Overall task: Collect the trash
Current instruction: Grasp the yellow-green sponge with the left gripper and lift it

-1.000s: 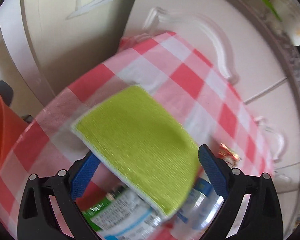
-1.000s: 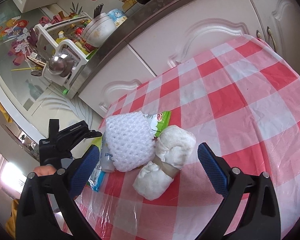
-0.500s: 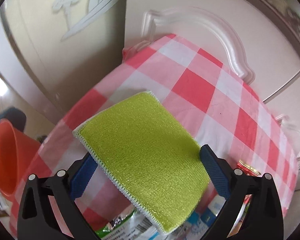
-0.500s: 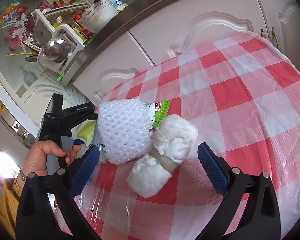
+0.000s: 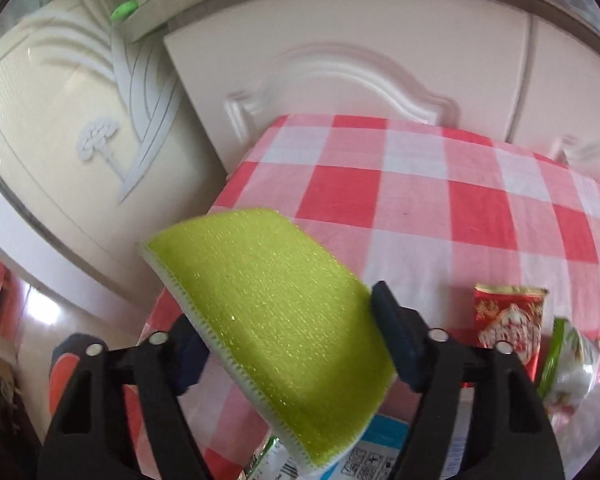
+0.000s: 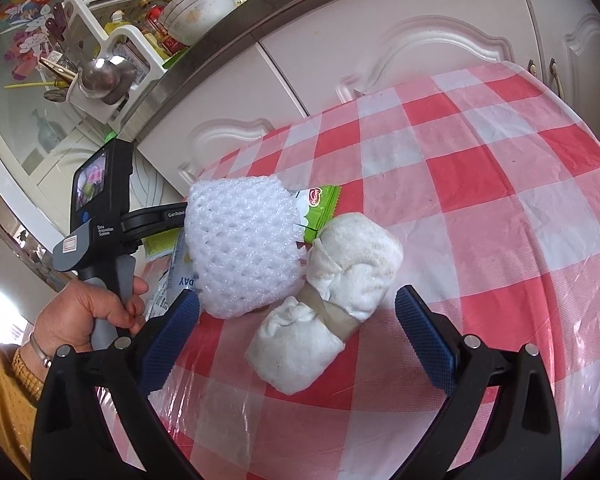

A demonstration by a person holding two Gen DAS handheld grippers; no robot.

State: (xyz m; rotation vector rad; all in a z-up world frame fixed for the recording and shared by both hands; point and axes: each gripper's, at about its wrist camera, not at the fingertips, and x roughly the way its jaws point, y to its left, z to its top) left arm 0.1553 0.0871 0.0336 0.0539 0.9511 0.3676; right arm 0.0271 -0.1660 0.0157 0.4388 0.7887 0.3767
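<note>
Your left hand [image 6: 80,312] gripped the handle of the left gripper [image 5: 288,344] at the left edge of the table [image 5: 416,200]. Its jaws were closing, and the green sponge [image 5: 272,320] stood between them, tilted and raised above the checked cloth. The right pad touched the sponge's edge; the left pad was hidden behind it, so I cannot tell if the grip was firm. To the right of it lay a red wrapper [image 5: 508,324]. In the right view, the white foam net [image 6: 240,248] rested next to a green wrapper [image 6: 320,208] and a taped white bundle [image 6: 328,304]. Your right gripper [image 6: 296,340] hovered wide open with the bundle between its fingers, touching nothing.
</note>
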